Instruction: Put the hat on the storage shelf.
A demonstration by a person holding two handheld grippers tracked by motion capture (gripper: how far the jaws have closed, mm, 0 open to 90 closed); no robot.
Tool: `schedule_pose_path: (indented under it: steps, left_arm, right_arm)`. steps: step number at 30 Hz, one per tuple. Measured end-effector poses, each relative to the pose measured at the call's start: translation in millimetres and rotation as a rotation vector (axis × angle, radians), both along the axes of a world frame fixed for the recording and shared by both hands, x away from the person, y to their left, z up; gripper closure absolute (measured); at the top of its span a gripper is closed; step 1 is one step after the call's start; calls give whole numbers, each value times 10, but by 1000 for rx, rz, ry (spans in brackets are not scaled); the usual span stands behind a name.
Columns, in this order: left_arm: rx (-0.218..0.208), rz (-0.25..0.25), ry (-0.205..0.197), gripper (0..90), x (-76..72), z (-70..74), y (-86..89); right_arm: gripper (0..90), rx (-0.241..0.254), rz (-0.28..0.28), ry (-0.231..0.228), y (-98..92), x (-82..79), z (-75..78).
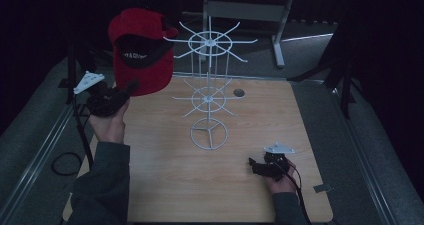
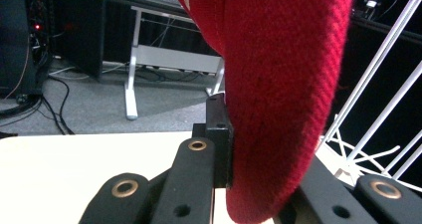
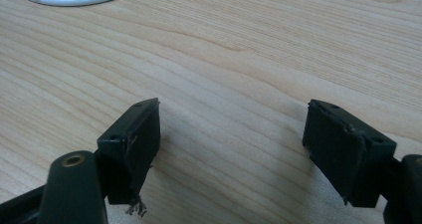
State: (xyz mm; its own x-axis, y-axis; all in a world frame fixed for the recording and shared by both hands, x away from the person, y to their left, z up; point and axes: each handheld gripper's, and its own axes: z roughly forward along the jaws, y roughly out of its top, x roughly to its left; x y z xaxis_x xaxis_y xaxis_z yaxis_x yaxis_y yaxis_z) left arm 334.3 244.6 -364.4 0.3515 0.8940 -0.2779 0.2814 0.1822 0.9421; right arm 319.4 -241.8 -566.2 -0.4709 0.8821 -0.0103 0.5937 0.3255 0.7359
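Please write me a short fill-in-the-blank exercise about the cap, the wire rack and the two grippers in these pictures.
1. The left gripper is shut on a cap whose colour is ____.
2. The white wire rack stands on a ____ table.
3. The right gripper has its jaws ____, with nothing between them.
4. The cap is held up to the ____ of the rack in the high view.

Missing words: red; wooden; open; left

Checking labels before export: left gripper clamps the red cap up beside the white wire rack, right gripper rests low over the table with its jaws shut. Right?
Not quite. The right gripper has its jaws open, nothing between them, as the right gripper view shows over the bare wooden table. The rest holds: the left gripper clamps the red cap up beside the white wire rack.
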Motion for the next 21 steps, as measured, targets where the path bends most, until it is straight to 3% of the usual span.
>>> schedule_pose_path:
  steps: [10,21]
  left_arm:
    - [-4,-7,-28,854,18,91,-37]
    - [-43,-14,-36,854,58,115,-56]
  right_arm:
    - [227,0,0,0,0,0,0]
    - [227,1,0,1,1,0,0]
